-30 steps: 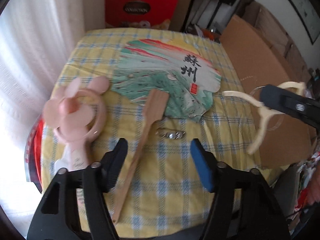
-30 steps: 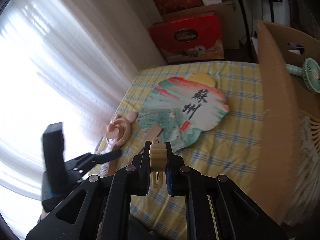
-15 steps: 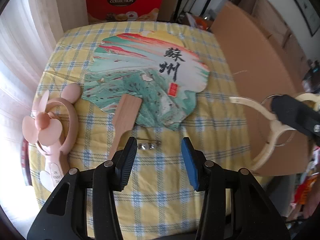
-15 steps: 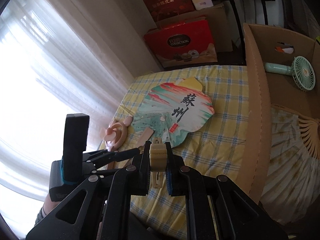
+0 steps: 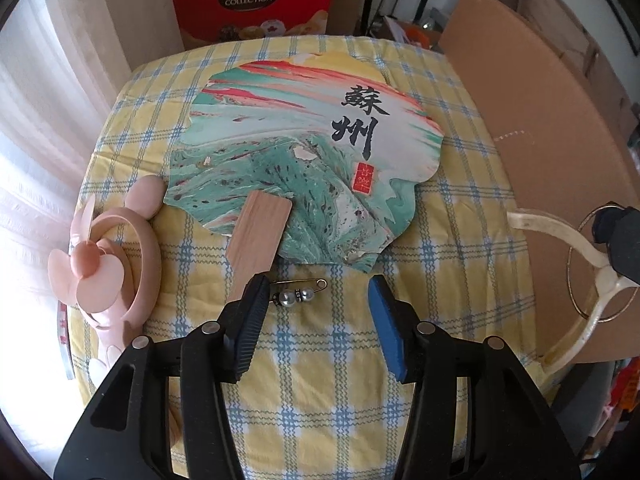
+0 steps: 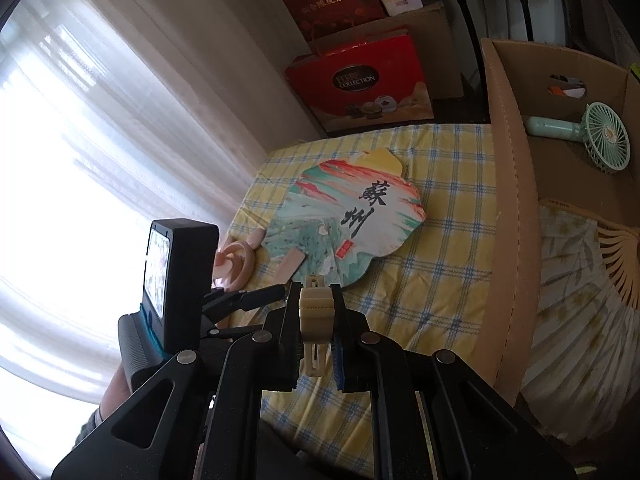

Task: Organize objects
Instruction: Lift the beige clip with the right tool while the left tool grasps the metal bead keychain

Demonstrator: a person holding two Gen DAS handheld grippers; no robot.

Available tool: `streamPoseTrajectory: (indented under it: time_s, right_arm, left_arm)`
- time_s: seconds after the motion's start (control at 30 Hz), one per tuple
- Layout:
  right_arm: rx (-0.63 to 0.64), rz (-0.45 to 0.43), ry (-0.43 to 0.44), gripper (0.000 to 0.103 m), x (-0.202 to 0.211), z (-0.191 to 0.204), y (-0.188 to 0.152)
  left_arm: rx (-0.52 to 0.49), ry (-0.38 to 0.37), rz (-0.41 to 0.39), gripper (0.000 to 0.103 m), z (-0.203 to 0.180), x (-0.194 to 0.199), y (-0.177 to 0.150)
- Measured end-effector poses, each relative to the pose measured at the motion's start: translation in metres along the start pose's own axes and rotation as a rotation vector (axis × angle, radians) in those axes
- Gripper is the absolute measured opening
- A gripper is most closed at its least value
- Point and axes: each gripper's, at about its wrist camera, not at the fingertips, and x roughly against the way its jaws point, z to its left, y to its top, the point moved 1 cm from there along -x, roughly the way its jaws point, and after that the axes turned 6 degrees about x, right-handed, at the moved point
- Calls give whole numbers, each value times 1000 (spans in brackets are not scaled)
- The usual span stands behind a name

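A gold safety pin with two pearls point(image 5: 298, 295) lies on the yellow checked cloth point(image 5: 320, 400). My left gripper point(image 5: 316, 300) hangs over it with its jaws opening; the pin is between them near the left pad, and neither pad presses on it. Just beyond lies a painted hand fan point(image 5: 308, 148) with a wooden handle. My right gripper point(image 6: 316, 320) is shut on a cream hair clip point(image 6: 316, 308). From the left wrist that clip point(image 5: 560, 236) shows a gold ring and hangs in front of the cardboard box point(image 5: 540, 140).
A pink handheld electric fan point(image 5: 108, 264) lies at the cloth's left edge. The cardboard box point(image 6: 516, 240) on the right holds a green handheld fan point(image 6: 600, 136) and a folding fan point(image 6: 580, 300). A red gift box point(image 5: 256, 0) stands behind the table, curtains to the left.
My left gripper has moved over the table from the wooden handle to the pearl pin, which now lies between its jaws. The right gripper still holds the cream clip and has shifted slightly.
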Motion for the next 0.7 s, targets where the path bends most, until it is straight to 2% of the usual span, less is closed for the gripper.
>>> streamPoseTrajectory:
  time_s: [0.07,0.1,0.27,0.37,0.5,0.57,0.7]
  right_arm:
    - [0,-1,0,11,0,-1,-1]
    - [-1,0,0,11,0,-1,-1]
    - [-6,5,3,11,-2,-2,-4]
    - [-6,11,3,11,-2,-1,-6]
    - [-5,7,1,11,0,0,-7]
    - [-4,3,-1,11,2,1,-6]
    - [0,-14,-4,11,13,1,-2]
  left_arm:
    - [-22,32,-16,32,-1,0,-1]
    - [-37,56,-26,18,-1,0,-1]
    - [-33,32,-30,17,4,3,-2]
    - [-21,-18,-26,17,4,9,-2]
    - [-17,-47,-44,16,1,23,-1]
    - [-15,-70,-53,1,-1,32,0]
    - [-27,-106,-84,0,-9,55,3]
